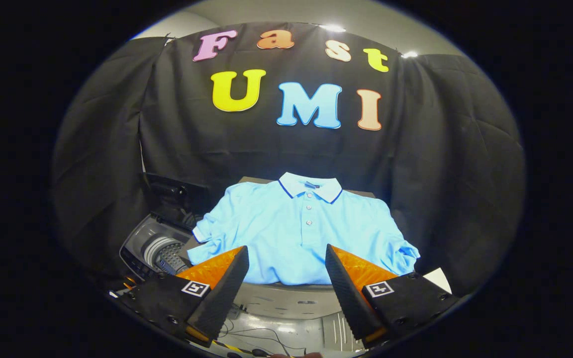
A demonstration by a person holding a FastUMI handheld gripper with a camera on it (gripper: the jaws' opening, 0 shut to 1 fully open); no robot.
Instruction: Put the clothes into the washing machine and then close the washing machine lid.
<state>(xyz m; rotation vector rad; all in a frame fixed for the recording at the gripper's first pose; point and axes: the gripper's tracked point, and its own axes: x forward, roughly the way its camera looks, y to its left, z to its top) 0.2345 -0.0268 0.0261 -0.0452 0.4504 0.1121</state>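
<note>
Tongs [286, 258] stand wide apart with nothing between the two fingers, which hang in the air short of the shirt [301, 233] and touch nothing. A light blue polo shirt lies flat just ahead of the fingers, spread front-up on a raised surface [286, 288], with its collar on the far side, against the black cloth wall [440, 164], and its hem at the near edge of the surface, facing the fingers. Three buttons run down from the collar, which has a dark line along its edge. Both short sleeves are bunched at the shirt's sides; one sleeve hangs a little over the edge of the surface toward the washing machine [154, 248]. Left of the shirt and lower than it sits the washing machine, a top-loading one, with its lid [172, 194] raised and standing upright at the back, close to the wall. Its drum [164, 253] is open to view, and what shows of the inside is ribbed and grey; whether any clothes are in it cannot be told, since part of the opening is hidden behind the shirt's sleeve and the left finger. Below the near edge of the surface, between the fingers, thin dark cables [261, 338] lie on a pale floor.
</note>
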